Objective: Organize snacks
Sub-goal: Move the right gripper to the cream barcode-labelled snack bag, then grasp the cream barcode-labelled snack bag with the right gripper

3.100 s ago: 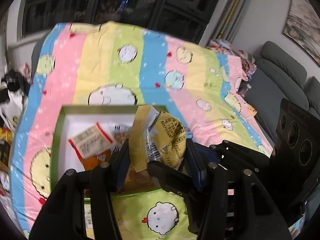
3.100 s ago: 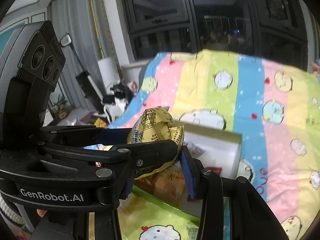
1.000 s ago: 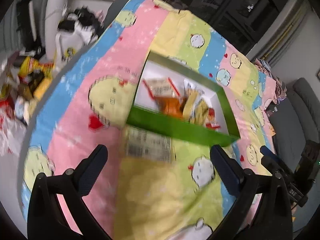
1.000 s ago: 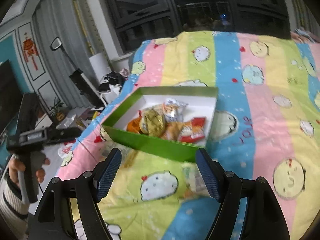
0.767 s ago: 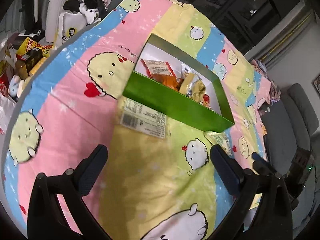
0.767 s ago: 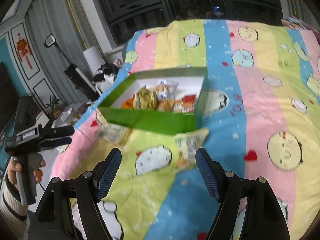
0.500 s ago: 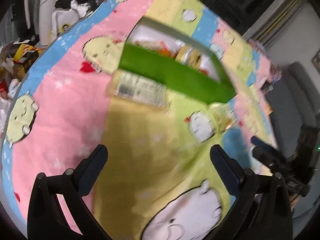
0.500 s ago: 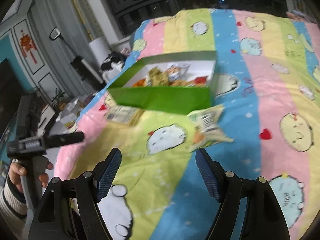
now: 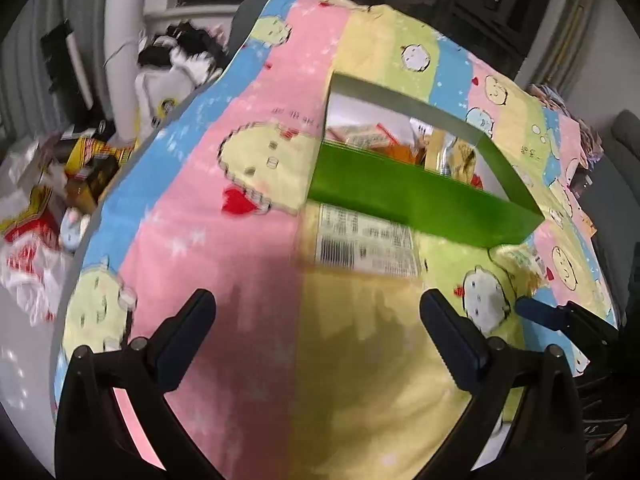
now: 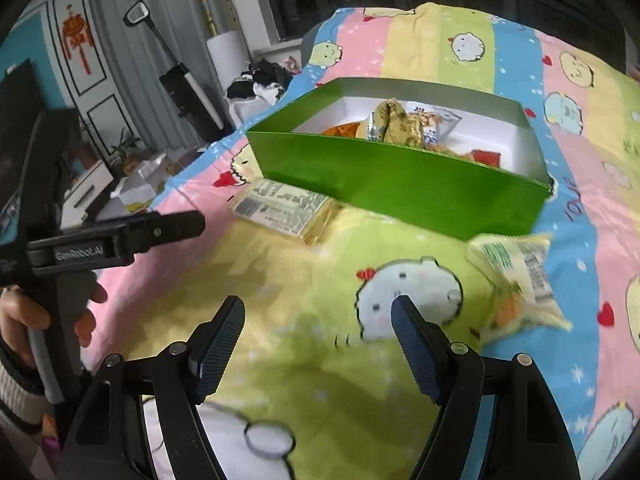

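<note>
Two hand-held grippers hang empty over a striped cartoon-print blanket (image 10: 320,280), where a green box (image 10: 400,184) already holds several snack packets. Two packets lie outside it. A flat yellow packet with a barcode label (image 9: 362,242) rests against the box's near wall, straight ahead of the left gripper (image 9: 316,320), its long axis running crosswise to the spread jaws. A pale green-and-white packet (image 10: 520,280) lies off the box's near right corner, ahead and to the right of the right gripper (image 10: 318,330), whose jaws also stand wide with nothing between them. Each hand appears nearer to its own packet, so the right gripper would likely need to swing rightward to reach its own.
</note>
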A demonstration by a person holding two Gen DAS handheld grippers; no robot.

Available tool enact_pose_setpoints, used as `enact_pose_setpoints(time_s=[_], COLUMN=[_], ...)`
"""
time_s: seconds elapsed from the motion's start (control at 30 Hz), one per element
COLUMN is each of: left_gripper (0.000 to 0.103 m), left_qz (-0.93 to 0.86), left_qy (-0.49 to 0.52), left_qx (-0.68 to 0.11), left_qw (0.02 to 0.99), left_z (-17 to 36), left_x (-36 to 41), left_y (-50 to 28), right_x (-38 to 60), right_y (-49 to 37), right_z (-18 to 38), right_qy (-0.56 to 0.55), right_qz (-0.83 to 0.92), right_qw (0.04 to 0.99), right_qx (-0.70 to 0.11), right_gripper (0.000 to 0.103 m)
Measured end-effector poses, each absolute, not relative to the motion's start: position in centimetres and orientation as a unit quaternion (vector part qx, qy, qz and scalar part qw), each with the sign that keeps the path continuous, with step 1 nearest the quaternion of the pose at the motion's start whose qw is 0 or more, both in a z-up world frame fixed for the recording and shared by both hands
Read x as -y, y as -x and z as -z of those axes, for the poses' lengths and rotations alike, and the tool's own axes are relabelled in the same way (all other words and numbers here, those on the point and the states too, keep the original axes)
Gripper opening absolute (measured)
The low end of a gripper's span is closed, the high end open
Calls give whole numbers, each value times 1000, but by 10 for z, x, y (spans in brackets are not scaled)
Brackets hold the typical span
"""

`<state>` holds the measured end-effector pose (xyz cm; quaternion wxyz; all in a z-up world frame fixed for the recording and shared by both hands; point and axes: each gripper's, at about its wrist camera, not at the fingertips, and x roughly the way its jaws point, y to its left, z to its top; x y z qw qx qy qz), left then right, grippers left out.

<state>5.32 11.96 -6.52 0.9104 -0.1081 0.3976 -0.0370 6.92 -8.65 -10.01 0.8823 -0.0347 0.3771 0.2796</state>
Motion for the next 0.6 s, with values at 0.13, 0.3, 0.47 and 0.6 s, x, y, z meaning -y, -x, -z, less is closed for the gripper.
enact_pose_setpoints(time_s=[0.13,0.3,0.47,0.6], left_gripper=[102,102,102,101], left_qz=[52,68,95,84], left_qy=[102,101,127,127], left_qx=[-383,-379,-399,-418], left_qw=[917,917,903,895], left_z=[60,65,75,86], left_x=[-121,-123,-126,-127], left_y=[-74,-97,-106,-113], right_x=[76,60,39,24], right_y=[-91,-114,-126,-135], right_z=[102,108,118,126], right_qy=[37,43,68,78], right_qz=[-266,-257,-262,-261], right_qw=[886,885,877,871], right_qx=[-377,-385,-396,-410], right_gripper=[77,77,77,77])
